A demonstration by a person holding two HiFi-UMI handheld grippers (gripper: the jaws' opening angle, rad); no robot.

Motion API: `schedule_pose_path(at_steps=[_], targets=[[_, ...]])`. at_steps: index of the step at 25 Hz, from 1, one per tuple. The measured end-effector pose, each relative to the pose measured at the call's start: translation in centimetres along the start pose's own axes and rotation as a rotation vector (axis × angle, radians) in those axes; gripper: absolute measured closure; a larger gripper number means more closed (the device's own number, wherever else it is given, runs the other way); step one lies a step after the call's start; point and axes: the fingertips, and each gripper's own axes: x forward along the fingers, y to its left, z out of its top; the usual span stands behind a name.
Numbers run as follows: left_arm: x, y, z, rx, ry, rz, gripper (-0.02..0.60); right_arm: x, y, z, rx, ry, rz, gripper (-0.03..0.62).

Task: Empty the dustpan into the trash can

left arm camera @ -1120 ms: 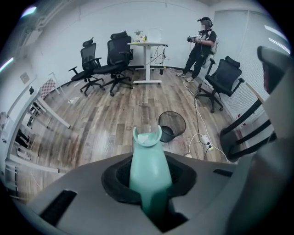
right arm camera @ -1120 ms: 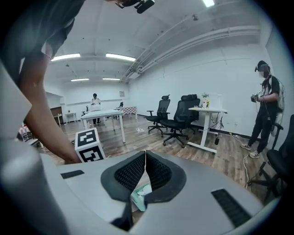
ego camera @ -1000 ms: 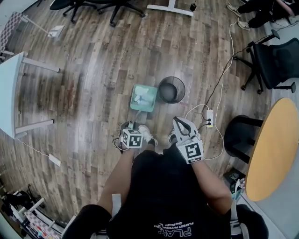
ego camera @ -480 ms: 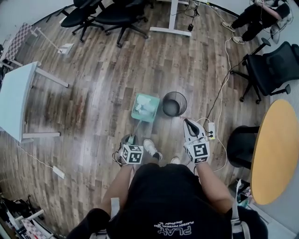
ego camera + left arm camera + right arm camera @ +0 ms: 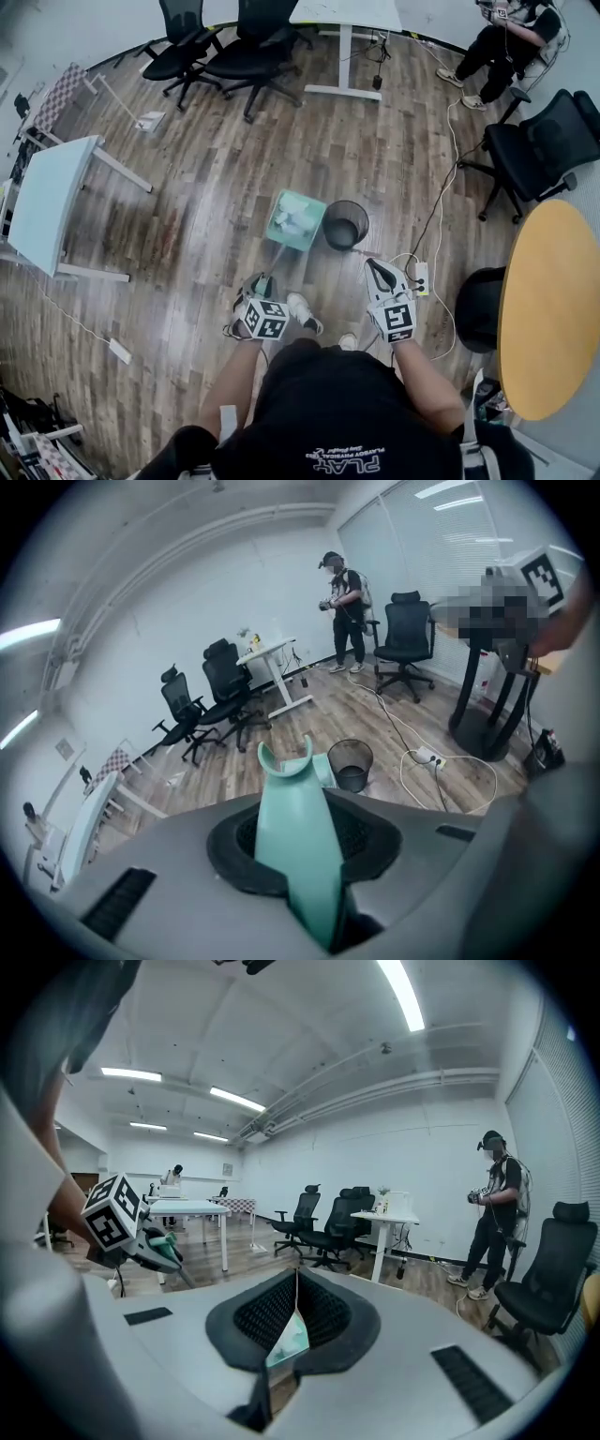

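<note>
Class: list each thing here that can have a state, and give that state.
dustpan: loaded with paper scraps, not yet emptied.
trash can: upright, beside the dustpan.
left tongs: shut on the dustpan's handle.
right tongs: shut, holding nothing.

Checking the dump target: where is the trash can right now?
In the head view, near centre, the trash can sits just right of the teal dustpan, ahead of the person's feet.

White print point(image 5: 352, 454) on the person's black shirt point(image 5: 319, 403), seen upside down, begins "PLA"; its smaller line is too small to read.
</note>
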Motion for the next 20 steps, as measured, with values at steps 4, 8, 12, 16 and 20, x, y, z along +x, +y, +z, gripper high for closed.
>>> schedule_pose_path(at_steps=[4,8,12,16,20], targets=[[-1.6,-1.5,0.9,0.117,-0.028,0.033,0.483,-2.6,-0.6,0.1,-0.003,-0.026,-0.015,0.569],[-1.6,-3.0,2.5,0.316,-0.050,0.071,0.480,-4.5,-1.5,0.5,-0.009,-0.052,-0.033,0.569],[-1.2,-4.5,4.4,0.542,-0.072,0.099,0.476,-6.0,-2.1,0.6,-0.008,-0.054,-0.042,0.569],[-0.7,-6.0,5.4,0.744,-0.081,0.109,0.474,-7.0,-2.5,0.7,-0.011,-0.064,-0.055,0.569],[-0.4,-6.9,6.2,0.852,-0.085,0.098,0.471,-7.6,-2.9,0.7,0.000,-0.067,-0.063,0.569]])
